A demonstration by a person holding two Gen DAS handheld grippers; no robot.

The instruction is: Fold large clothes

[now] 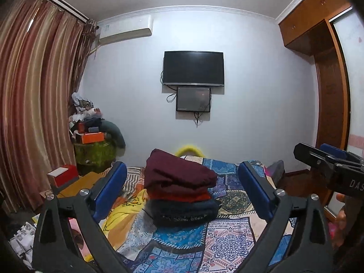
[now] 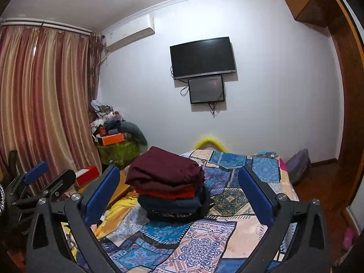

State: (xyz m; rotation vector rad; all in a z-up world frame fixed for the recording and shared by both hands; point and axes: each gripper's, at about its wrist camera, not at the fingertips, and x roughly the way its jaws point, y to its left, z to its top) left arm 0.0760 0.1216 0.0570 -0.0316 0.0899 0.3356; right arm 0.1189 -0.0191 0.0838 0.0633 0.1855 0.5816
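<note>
Left gripper (image 1: pixel 183 191) held low over the patchwork bedspread (image 1: pixel 229 234), blue pads spread wide apart, nothing between them, nothing gripped. Right gripper (image 2: pixel 178 195) likewise wide open and empty, seen also at the right edge of the left wrist view, beside fingers (image 1: pixel 341 213) of a hand. Ahead of both, well clear of the pads, sat a stack of folded clothes (image 1: pixel 179 188) on the bedspread: maroon garment (image 2: pixel 166 173) on top, red-orange layer (image 2: pixel 170 193) under it, dark navy garment (image 2: pixel 175 209) at the bottom, edges roughly squared. Lay crumpled just left of the stack, a yellow cloth (image 1: pixel 127 209). Stood past the bed's left side, a red box (image 1: pixel 64 174) on a wooden surface, and farther back a heap of boxes and clothes (image 1: pixel 91 122) in the corner by the striped curtain (image 1: pixel 34 91). Hung on the far wall, a dark television (image 1: pixel 193 68) with a smaller screen (image 1: pixel 193 99) directly below, and an air conditioner (image 1: pixel 125 29) near the ceiling. Rose at the right, a wooden wardrobe (image 1: pixel 329 91).
</note>
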